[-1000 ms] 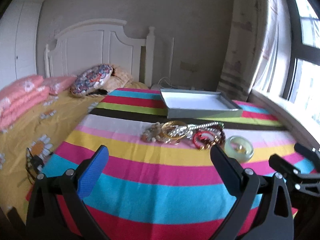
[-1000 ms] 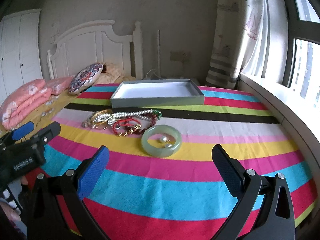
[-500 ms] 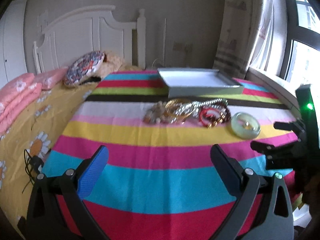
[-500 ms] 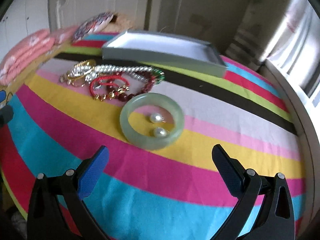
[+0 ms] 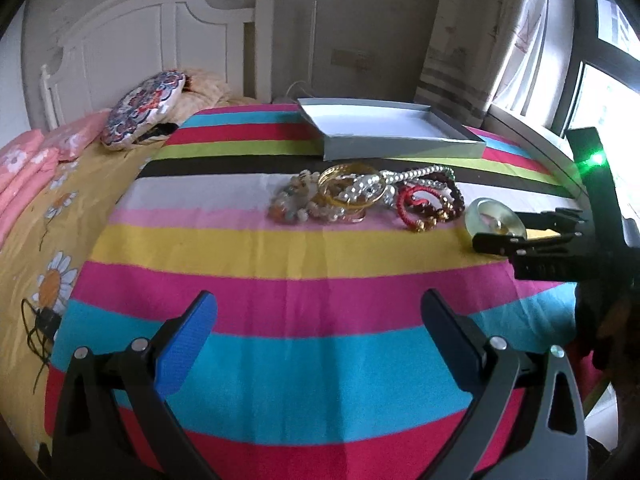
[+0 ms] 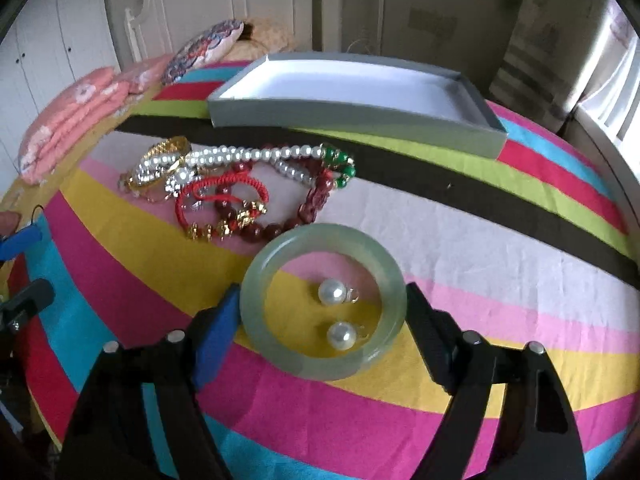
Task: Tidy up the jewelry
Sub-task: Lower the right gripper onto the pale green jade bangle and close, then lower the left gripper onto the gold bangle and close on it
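Observation:
A pale green jade bangle (image 6: 280, 352) lies flat on the striped cloth with two pearl earrings (image 6: 332, 291) inside its ring. My right gripper (image 6: 320, 312) is open, one finger on each side of the bangle, close to its rim. The bangle also shows in the left wrist view (image 5: 486, 216), partly behind the right gripper (image 5: 520, 226). A heap of bracelets and a pearl string (image 6: 240, 184) lies behind it. An empty grey tray with a white floor (image 6: 360, 88) stands further back. My left gripper (image 5: 320, 328) is open and empty, short of the heap (image 5: 360, 196).
The striped cloth (image 5: 280, 352) covers a rounded surface that falls off at the edges. Pink pillows (image 5: 28, 168) and a patterned cushion (image 5: 144, 108) lie on the bed at left. A white headboard stands behind. A window and curtain are at right.
My right gripper has moved forward and down until its fingers flank the jade bangle. The left gripper has stayed nearly still, tilting slightly.

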A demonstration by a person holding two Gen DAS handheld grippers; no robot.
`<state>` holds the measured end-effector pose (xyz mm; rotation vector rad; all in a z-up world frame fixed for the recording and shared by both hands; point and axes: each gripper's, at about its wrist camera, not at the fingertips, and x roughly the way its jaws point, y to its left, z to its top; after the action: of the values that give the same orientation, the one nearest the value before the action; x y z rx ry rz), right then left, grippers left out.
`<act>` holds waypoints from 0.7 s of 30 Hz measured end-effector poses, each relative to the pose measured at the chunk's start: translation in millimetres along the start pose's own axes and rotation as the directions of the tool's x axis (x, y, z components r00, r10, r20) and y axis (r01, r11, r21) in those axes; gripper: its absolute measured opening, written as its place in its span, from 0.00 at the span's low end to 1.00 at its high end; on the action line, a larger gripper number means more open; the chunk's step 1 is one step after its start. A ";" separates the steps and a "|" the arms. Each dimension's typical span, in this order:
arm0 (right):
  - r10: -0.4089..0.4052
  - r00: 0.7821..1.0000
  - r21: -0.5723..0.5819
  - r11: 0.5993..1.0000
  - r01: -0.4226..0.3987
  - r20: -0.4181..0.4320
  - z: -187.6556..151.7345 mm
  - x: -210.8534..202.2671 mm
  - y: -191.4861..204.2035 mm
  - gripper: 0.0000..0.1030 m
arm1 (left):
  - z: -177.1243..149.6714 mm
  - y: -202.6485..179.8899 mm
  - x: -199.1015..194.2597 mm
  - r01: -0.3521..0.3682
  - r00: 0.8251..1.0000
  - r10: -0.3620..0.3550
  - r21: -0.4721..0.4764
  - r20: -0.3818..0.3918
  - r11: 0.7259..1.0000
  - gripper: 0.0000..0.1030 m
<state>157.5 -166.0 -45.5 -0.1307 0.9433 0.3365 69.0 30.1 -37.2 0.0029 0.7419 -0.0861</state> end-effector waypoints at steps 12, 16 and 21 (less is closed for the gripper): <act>0.034 0.992 0.050 0.998 -0.041 0.124 -10.0 -25.0 -8.4 0.76 | 48.4 -12.4 45.2 0.089 0.996 -0.090 -0.044 -0.019 0.995 0.98; 0.032 0.989 0.074 0.996 -0.043 0.142 -10.2 -26.8 -12.8 0.76 | 71.4 -13.1 60.6 0.113 0.993 -0.115 -0.096 -0.018 0.989 0.98; 0.032 0.988 0.085 0.995 -0.045 0.152 -10.6 -28.2 -15.0 0.76 | 92.2 -7.4 83.2 0.130 0.989 -0.142 -0.202 -0.046 0.971 0.97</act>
<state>139.2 -189.2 -29.3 -0.0055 0.8108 0.3350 191.6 13.3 -25.2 -0.2369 0.8081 -0.1433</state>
